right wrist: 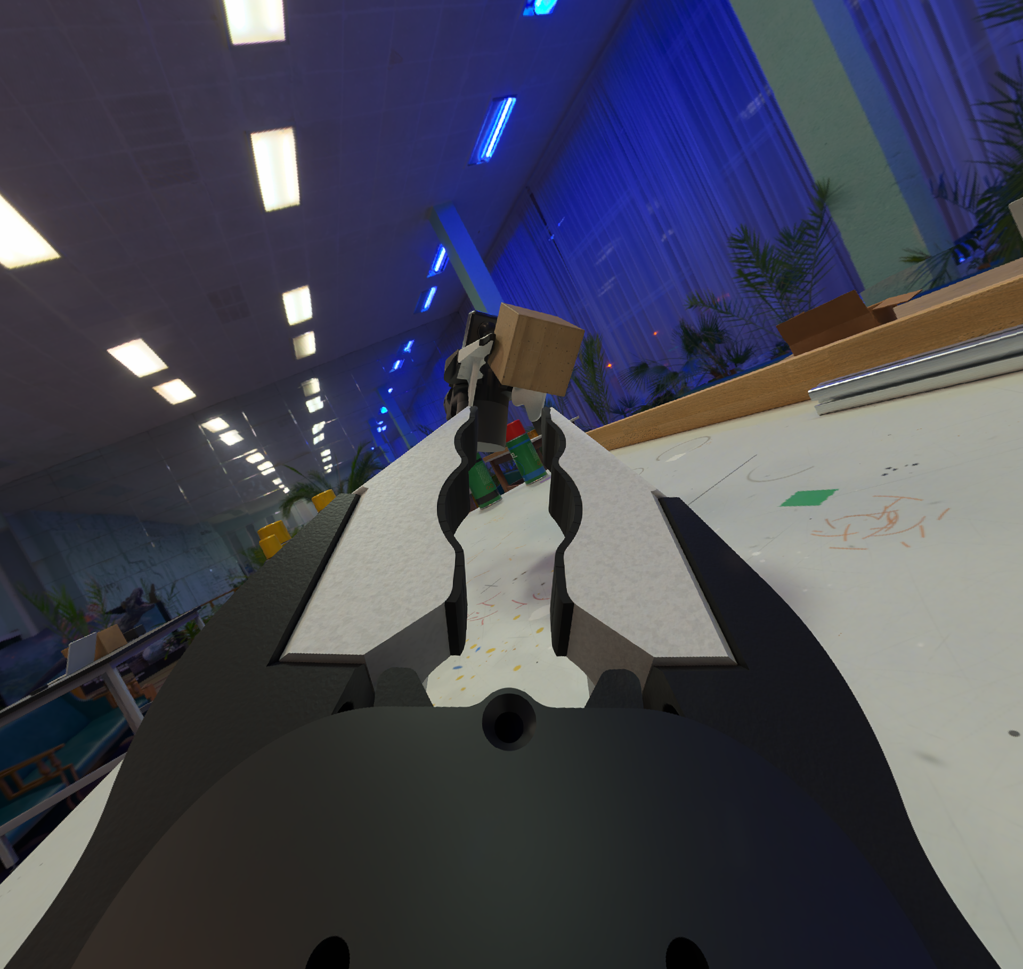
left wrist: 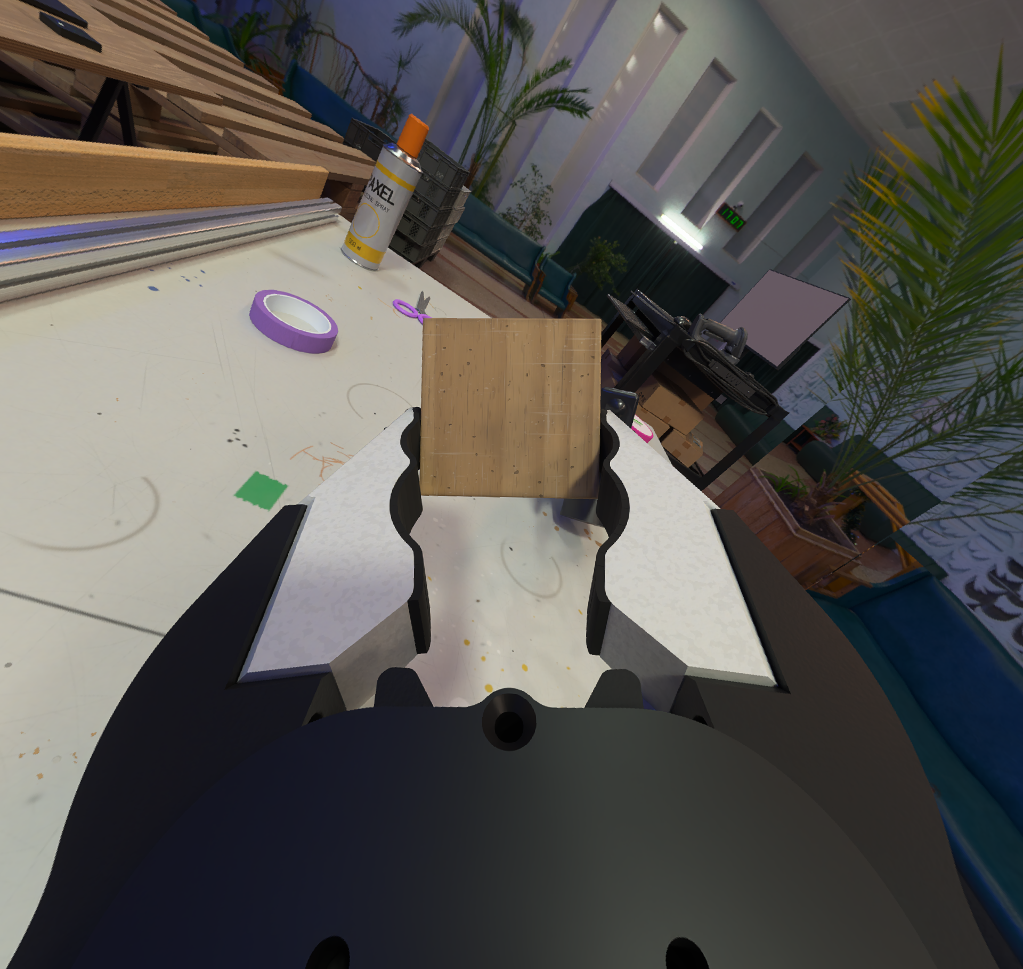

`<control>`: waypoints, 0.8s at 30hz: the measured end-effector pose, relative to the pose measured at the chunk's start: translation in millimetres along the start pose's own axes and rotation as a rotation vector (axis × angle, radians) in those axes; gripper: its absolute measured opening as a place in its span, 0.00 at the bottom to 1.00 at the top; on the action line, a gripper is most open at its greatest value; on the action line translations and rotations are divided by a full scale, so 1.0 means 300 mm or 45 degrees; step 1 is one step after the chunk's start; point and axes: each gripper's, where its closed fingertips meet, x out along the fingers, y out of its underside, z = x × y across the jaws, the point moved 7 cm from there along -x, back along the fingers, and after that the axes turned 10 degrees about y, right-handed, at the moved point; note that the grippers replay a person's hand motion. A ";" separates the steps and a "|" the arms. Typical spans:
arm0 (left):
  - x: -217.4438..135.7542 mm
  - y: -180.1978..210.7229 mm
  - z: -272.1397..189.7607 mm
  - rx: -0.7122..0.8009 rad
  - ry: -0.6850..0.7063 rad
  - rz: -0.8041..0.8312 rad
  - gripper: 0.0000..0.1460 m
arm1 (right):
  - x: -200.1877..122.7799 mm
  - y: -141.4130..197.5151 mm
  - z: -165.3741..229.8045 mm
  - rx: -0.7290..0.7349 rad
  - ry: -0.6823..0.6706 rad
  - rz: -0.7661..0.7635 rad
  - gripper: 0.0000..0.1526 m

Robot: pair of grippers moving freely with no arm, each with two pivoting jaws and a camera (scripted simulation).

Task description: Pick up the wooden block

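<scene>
The wooden block point(left wrist: 510, 405) is a light brown cube with small dark specks. My left gripper point(left wrist: 509, 422) is shut on it, one black pad against each side, and holds it above the white table point(left wrist: 110, 389). The right wrist view shows the block point(right wrist: 534, 353) in the air, with the left gripper point(right wrist: 487, 383) behind and below it. My right gripper point(right wrist: 508, 419) is low over the table some way from the block. It points towards the block. Its jaws stand a narrow gap apart with nothing between them.
A purple tape roll point(left wrist: 293, 321), purple scissors point(left wrist: 412, 308) and an orange-capped spray can point(left wrist: 382, 201) lie beyond the block. A wooden beam point(left wrist: 155, 173) and metal rails point(left wrist: 166, 234) line the far edge. Two green spray cans point(right wrist: 523, 455) stand ahead of the right gripper.
</scene>
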 end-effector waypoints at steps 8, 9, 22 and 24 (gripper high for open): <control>0.013 0.016 0.009 0.007 -0.035 0.049 0.43 | 0.000 0.000 0.000 0.000 -0.001 -0.002 0.15; 0.016 0.020 0.011 0.013 -0.047 0.066 0.43 | -0.001 0.000 -0.001 0.000 -0.001 -0.002 0.15; 0.168 0.158 0.070 0.177 -0.322 0.617 0.43 | -0.004 -0.003 -0.004 0.007 -0.004 -0.019 0.15; 0.194 0.184 0.092 0.181 -0.378 0.690 0.43 | -0.005 -0.003 -0.004 0.008 -0.006 -0.021 0.15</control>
